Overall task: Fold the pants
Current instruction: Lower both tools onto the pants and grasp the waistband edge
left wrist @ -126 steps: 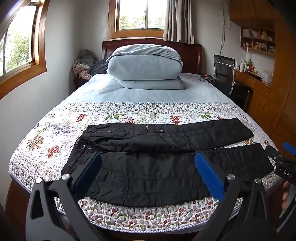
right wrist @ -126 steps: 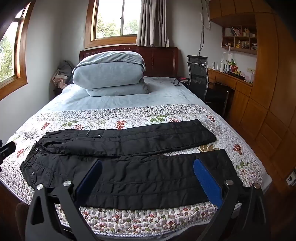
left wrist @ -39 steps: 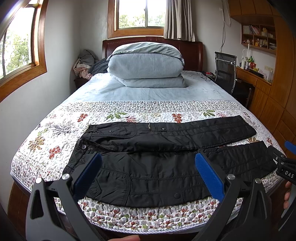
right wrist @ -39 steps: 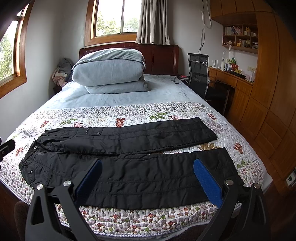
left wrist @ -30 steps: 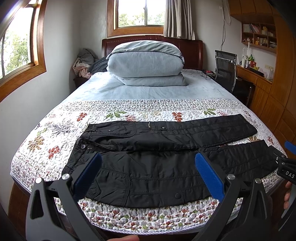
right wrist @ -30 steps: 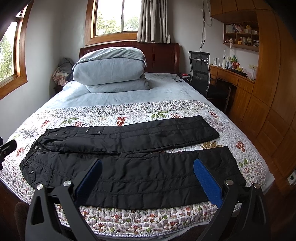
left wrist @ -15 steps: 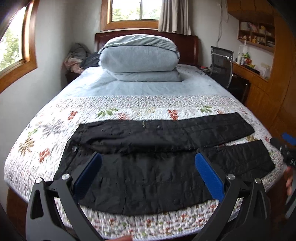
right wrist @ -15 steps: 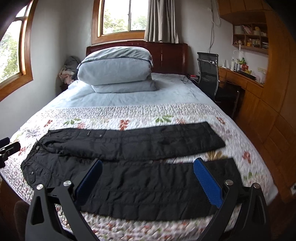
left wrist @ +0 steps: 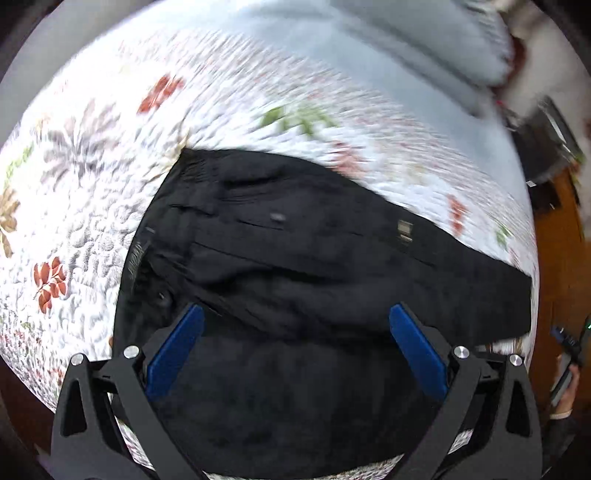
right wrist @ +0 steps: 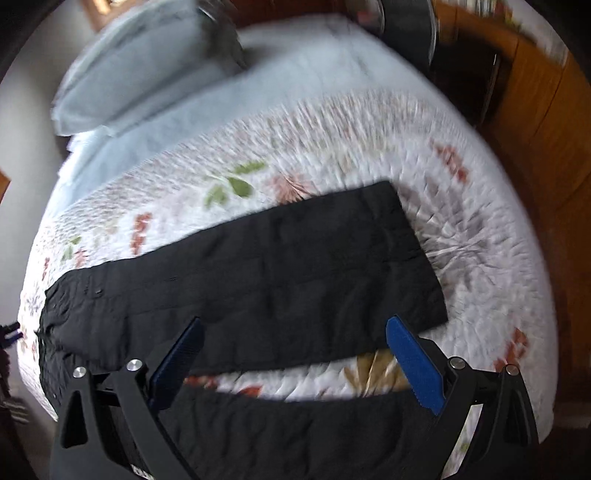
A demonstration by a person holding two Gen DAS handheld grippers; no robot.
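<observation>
Black pants (left wrist: 295, 266) lie flat across the floral quilt (left wrist: 92, 206), waist to the left, legs spread apart to the right. My left gripper (left wrist: 295, 332) is open and empty, low over the waist end and the near leg. In the right wrist view the pants (right wrist: 258, 280) show a far leg ending in a straight hem and a near leg at the frame's bottom. My right gripper (right wrist: 295, 350) is open and empty, above the gap between the two legs. Both views are motion-blurred.
Blue-grey pillows (right wrist: 133, 70) are stacked at the head of the bed. A black chair (right wrist: 406, 22) and wooden cabinets (right wrist: 539, 122) stand to the right of the bed. The quilt (right wrist: 480, 258) ends at the bed's right edge. The other gripper shows at the right edge (left wrist: 569, 354).
Both grippers have dropped fast and tilted down toward the pants; the pants now fill both views. The pants have not moved.
</observation>
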